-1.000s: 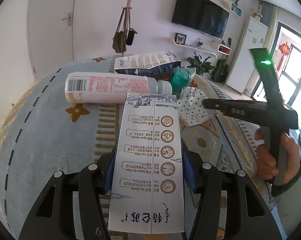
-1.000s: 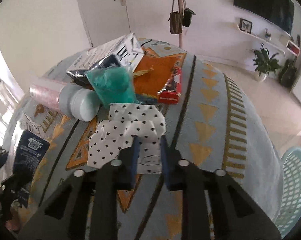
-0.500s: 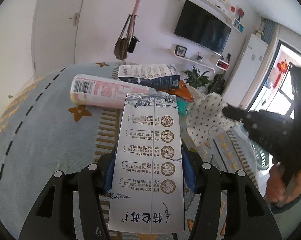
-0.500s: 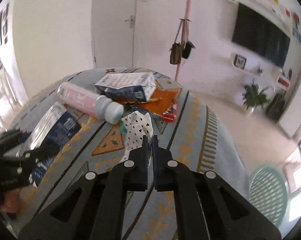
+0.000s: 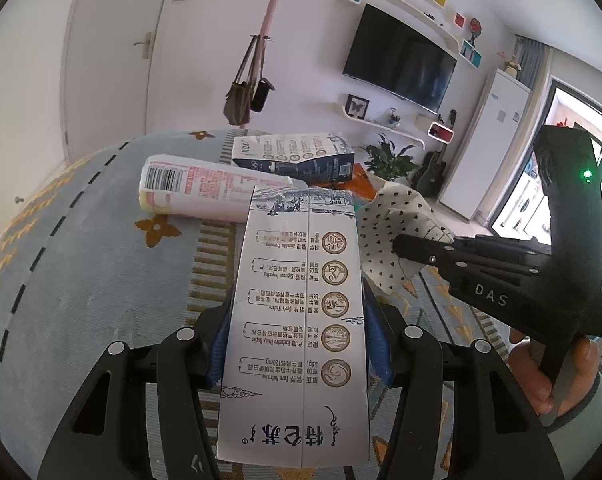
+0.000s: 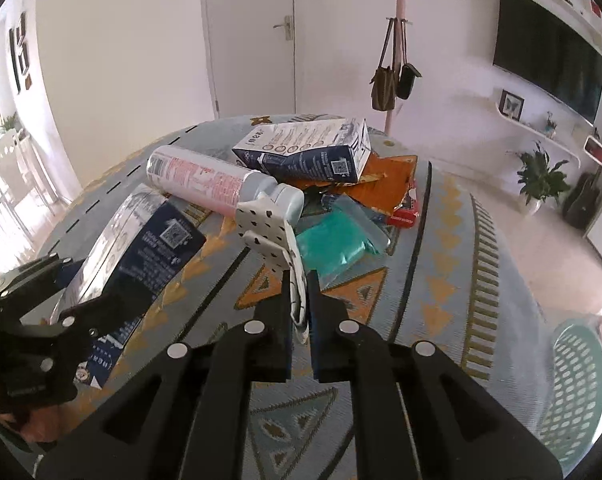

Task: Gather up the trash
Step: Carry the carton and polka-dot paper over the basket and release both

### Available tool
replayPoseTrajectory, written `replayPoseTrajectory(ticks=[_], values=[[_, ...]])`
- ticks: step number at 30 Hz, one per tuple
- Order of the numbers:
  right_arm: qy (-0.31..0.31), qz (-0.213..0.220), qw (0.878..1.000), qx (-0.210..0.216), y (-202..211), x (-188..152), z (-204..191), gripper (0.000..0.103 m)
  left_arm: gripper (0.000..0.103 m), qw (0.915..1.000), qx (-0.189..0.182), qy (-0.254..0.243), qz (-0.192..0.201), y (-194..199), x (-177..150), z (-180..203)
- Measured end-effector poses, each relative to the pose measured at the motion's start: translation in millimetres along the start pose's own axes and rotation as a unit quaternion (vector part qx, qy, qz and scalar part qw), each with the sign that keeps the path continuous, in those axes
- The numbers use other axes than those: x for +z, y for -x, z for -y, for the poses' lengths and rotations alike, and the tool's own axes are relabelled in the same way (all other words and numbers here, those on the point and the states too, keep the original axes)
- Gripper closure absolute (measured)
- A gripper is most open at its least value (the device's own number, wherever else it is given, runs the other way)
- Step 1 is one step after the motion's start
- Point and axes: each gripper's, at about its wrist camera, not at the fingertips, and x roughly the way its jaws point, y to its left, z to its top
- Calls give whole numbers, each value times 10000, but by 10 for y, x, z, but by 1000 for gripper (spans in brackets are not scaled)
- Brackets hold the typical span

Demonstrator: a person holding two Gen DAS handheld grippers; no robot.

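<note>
Rug (image 6: 441, 240) trash lies half-covered: left claw (image 5: 297, 344) clamps carton (image 5: 301, 320), right claw (image 6: 301, 316) pinches spotted paper (image 6: 273, 236).

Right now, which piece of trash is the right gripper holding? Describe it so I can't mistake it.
On the patterned rug, beside the litter pile, the right gripper is shut on a wrapper. It is the only white piece dotted with small black hearts, hanging above the teal bag.

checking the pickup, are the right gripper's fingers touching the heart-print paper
Touching. The right wrist view shows the right gripper shut on the heart-print paper, which runs down between its fingers and hangs clear of the table.
</note>
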Motion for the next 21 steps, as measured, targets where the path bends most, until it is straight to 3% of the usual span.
replayPoseTrajectory(ticks=[5, 9, 13, 21], values=[[-160, 35, 9997, 173, 33, -50, 44, 100, 50, 10000, -78, -49, -19, 32, 20, 60], [-68, 202, 9998, -30, 270, -84, 76, 100, 50, 9984, -558, 76, -8, 106, 62, 201], [-369, 459, 9982, -139, 558, -165, 284, 100, 50, 9971, -712, -238, 79, 144, 156, 550], [-862, 914, 9889, -793, 1136, -340, 883, 100, 50, 9892, -1202, -815, 191, -10, 408, 1365]])
